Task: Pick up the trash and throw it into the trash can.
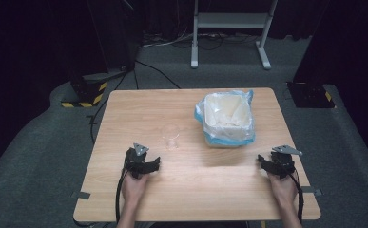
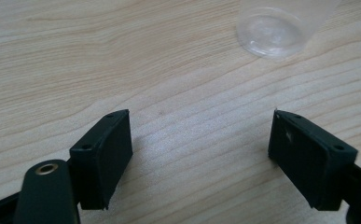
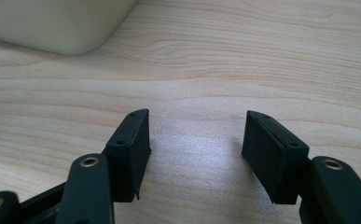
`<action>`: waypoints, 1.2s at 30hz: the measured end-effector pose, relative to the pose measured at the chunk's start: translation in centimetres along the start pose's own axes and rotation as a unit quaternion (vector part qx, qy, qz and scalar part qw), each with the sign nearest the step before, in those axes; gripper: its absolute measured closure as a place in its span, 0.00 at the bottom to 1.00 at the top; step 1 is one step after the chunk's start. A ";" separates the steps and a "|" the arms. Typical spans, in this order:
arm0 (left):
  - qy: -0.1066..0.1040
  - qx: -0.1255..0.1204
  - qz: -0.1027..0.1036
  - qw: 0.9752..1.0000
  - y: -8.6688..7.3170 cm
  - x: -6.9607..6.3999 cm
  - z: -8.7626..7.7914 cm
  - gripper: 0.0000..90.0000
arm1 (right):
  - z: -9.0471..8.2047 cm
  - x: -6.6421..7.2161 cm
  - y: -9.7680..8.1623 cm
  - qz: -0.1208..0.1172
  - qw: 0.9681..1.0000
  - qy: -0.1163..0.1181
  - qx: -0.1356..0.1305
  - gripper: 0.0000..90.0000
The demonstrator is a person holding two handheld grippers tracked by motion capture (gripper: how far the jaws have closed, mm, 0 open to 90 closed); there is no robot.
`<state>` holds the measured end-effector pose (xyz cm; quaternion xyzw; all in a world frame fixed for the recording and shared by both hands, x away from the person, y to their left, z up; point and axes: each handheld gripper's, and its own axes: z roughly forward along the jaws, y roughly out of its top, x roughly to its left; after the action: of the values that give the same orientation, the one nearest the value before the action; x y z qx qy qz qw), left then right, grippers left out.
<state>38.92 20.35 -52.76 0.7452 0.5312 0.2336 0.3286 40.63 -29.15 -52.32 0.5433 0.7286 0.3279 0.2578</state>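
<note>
A clear plastic cup (image 1: 170,136) stands upright near the middle of the wooden table (image 1: 124,114). Right of it sits a white bin lined with a blue-edged bag (image 1: 225,118). My left gripper (image 1: 146,164) rests on the table just below and left of the cup, jaws open with nothing between them. In the left gripper view the cup's base (image 2: 274,30) lies ahead and to the right of the open left gripper (image 2: 200,135). My right gripper (image 1: 267,164) rests near the table's right edge, open and empty; in the right gripper view the right gripper (image 3: 196,137) points toward the bin's corner (image 3: 57,23).
Beyond the table a white metal stand (image 1: 230,28) rises from grey carpet. A black base with yellow-black tape (image 1: 84,92) sits at the far left, another black base (image 1: 310,94) at the far right. Cables run over the floor.
</note>
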 end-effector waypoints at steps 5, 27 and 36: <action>0.001 0.000 -0.001 1.000 0.0 0.0 0.0 0.23 | 0.0 0.0 0.0 -0.001 1.000 -0.001 0.000 0.46; 0.000 0.001 0.006 1.000 0.1 -0.1 -0.1 0.27 | 0.0 0.0 0.0 0.000 1.000 -0.001 0.000 0.46; -0.007 0.002 -0.003 1.000 0.2 0.0 -0.9 0.31 | 0.0 0.0 0.0 0.000 1.000 -0.001 0.000 0.46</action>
<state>38.42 20.51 -52.07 0.7462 0.5314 0.2264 0.3311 40.63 -29.14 -52.32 0.5433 0.7284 0.3276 0.2587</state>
